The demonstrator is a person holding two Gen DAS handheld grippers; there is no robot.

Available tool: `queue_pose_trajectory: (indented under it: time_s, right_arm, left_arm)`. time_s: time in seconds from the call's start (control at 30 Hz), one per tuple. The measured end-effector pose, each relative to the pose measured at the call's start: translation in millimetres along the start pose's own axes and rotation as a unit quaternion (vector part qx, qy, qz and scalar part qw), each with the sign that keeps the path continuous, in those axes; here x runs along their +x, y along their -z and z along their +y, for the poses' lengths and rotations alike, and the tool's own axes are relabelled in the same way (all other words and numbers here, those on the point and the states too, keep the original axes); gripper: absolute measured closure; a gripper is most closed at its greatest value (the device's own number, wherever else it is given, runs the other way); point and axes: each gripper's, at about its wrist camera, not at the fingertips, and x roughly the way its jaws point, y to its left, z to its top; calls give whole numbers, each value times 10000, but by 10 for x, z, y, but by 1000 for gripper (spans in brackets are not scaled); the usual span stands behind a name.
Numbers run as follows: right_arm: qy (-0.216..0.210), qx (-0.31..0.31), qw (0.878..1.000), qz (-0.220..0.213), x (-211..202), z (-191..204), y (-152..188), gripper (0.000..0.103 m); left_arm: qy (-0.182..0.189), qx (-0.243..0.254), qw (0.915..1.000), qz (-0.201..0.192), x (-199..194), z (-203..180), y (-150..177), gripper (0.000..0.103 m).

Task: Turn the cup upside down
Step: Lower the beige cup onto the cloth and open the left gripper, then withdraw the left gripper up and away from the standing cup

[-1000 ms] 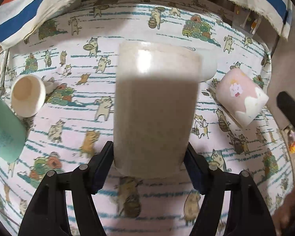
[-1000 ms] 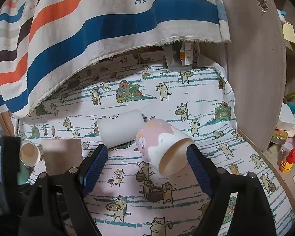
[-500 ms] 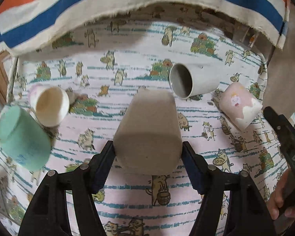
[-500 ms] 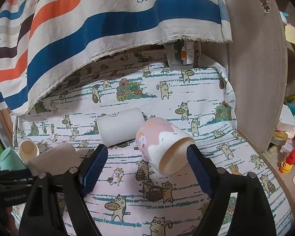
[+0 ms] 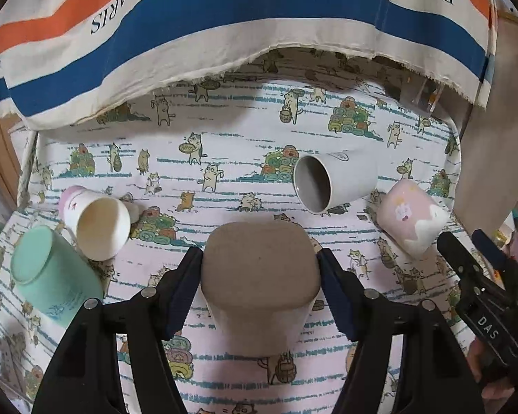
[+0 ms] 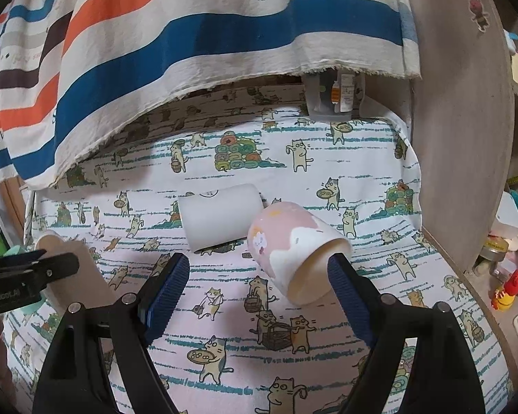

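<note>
Since the earlier frame the beige cup (image 5: 260,272) had turned base-up and dropped toward the tablecloth (image 5: 224,158) mid-front. The left gripper (image 5: 259,277) clamped it; the right gripper (image 6: 259,286) stood wide, empty (pink cup (image 6: 293,245) beside). Releasing while tilted could topple it.

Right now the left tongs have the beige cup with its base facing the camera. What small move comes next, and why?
Probably lower it straight down and then let go. The left tongs are shut on the beige cup, whose flat base faces up, so it looks flipped already. Whether its rim touches the cat-print cloth cannot be seen. The right tongs are open beside the pink cup.
</note>
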Motion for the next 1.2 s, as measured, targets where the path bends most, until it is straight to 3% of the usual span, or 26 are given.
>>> queue_pose_trajectory:
  time_s: [0.37, 0.67, 0.73, 0.8, 0.87, 1.03, 1.1, 1.13, 1.2]
  right_arm:
    - [28, -34, 10000, -74, -27, 0, 6, 19]
    - [48, -85, 9999, -113, -26, 0, 0, 19]
    - [52, -92, 9999, -101, -19, -6, 1, 19]
    - [56, -111, 9999, -101, -22, 8, 5, 19]
    - [43, -106, 9999, -110, -21, 7, 4, 19]
    - [-99, -21, 9993, -357, -99, 18, 5, 14]
    - [-124, -18, 9986, -512, -147, 27, 4, 8]
    - [-120, -33, 9982, -588, -170, 36, 2, 0]
    - [-124, -84, 9968, -788, -229, 62, 8, 0]
  left_arm:
    - [-3, 40, 9999, -126, 42, -18, -34, 37]
    - [139, 88, 9979, -619, -20, 45, -26, 37]
    - [162, 164, 9968, -767, -59, 39, -28, 33]
    - [171, 233, 9951, -942, -120, 45, -29, 11]
    - [172, 248, 9924, -1197, -213, 66, -24, 1]
    - [346, 291, 9837, -1743, -446, 191, -17, 0]
    - [492, 168, 9818, -1826, -510, 296, -20, 0]
    - [535, 102, 9807, -1880, -543, 348, -18, 0]
    - [503, 47, 9777, -2040, -603, 448, -12, 0]
